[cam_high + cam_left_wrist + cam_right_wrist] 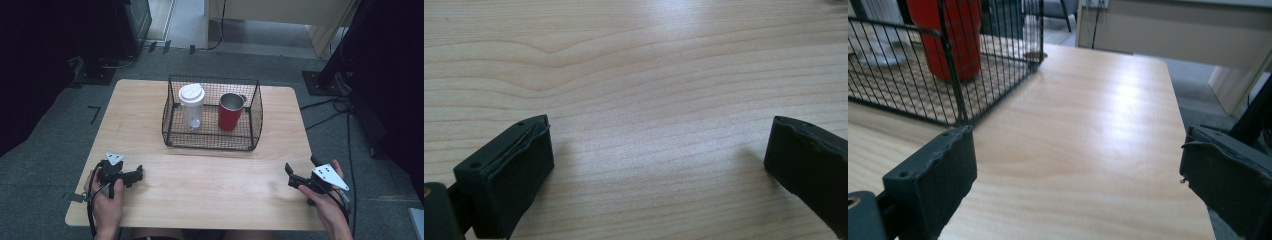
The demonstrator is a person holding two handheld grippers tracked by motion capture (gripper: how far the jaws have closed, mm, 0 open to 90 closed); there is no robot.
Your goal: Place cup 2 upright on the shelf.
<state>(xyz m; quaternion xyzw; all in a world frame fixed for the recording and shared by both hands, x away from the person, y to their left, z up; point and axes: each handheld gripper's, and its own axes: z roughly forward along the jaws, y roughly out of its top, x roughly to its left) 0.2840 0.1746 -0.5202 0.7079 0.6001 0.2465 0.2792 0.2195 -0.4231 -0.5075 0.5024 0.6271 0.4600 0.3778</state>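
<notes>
Grey carpet surrounds a pale wooden table [150, 125] whose near half lies bare. At its seven o'clock corner the left gripper [135, 175] lies low over the wood, held by the person's left hand [106, 200], tips pointing toward three o'clock. In the left gripper view its jaws stand wide apart over bare grain with nothing between them.

Toward twelve o'clock from the table's middle sits a black wire basket [172, 131]. Inside it, a clear tumbler with a white lid [192, 106] stands upright on the left, and a red cup [230, 111] with a steel rim stands upright just beside it on the right, apart from it.

At five o'clock the right gripper [292, 176] points up-table and slightly leftward, the right hand [327, 205] gripping it from behind. Its jaws are also spread, empty; in the right gripper view the basket corner [960, 107] and red cup [948, 35] lie ahead at about eleven o'clock.

Both vessels stand with their long axes vertical. The red cup is probably nearer the right gripper, the tumbler the left, and any reach must go over the basket's rim and come down from above.
</notes>
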